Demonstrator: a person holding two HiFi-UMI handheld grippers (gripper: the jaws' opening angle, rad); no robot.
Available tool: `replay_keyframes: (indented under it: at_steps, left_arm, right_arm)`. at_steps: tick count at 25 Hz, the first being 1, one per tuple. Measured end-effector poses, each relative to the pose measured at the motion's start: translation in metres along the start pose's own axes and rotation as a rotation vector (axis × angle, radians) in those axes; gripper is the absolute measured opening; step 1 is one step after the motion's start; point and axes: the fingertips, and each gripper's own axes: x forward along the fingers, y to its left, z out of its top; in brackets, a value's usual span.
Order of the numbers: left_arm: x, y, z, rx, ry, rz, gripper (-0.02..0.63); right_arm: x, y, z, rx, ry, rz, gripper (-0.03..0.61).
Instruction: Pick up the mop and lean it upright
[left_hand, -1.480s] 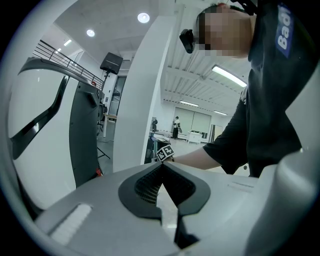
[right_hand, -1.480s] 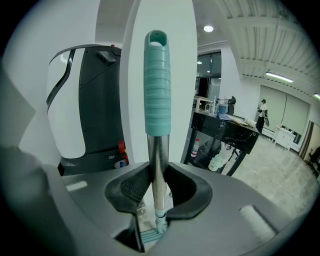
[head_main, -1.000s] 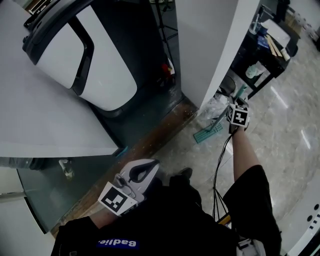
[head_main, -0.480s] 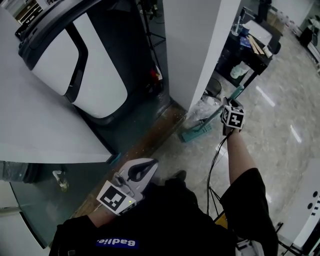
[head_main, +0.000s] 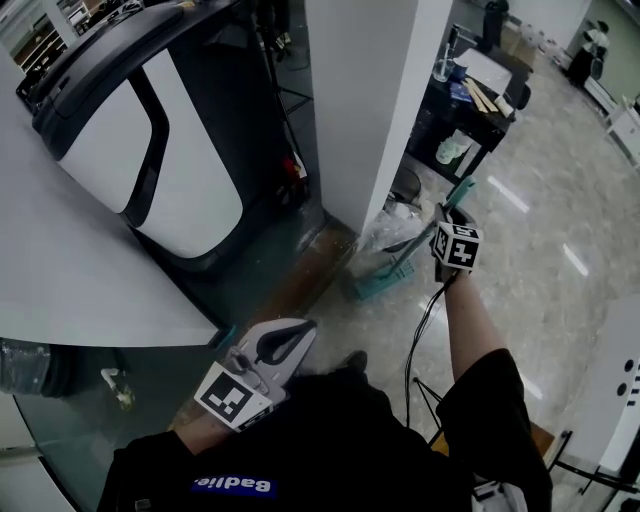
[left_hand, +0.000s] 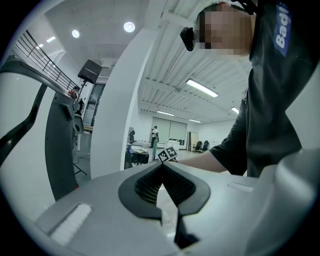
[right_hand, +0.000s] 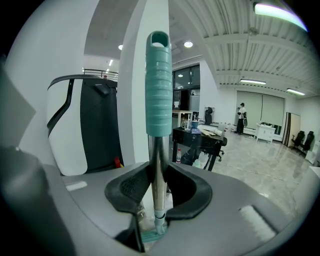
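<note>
A: Is the mop (right_hand: 158, 90) upright already?
B: Only lifted. The right gripper (right_hand: 157, 175) clamps its pole, and the head seems to rest on the floor beside the pillar (head_main: 370, 100). Leaning it remains. The left gripper (left_hand: 162, 167) is closed and empty.

Near side: left tongs (left_hand: 162, 165) with jaws together, tips meeting, nothing between them. They are held close against the torso, left forearm bent, pointing about level toward the far right.

Far side: right tongs (right_hand: 158, 172) with jaws clamped on the mop pole (right_hand: 158, 150), pads pressing its metal shaft from both sides. Right arm (head_main: 465, 315) is stretched out straight to the far right, forearm bare below a black short sleeve. These tongs tilt somewhat downward.
</note>
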Motion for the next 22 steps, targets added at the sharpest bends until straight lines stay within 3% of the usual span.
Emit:
replay_keyframes:
  at_steps: [22]
  left_arm:
    - [-0.009, -0.022, 0.013, 0.024, -0.073, -0.135, 0.02]
  right_arm:
    - [-0.118, 0.018, 0.045, 0.044, -0.163, -0.008, 0.106]
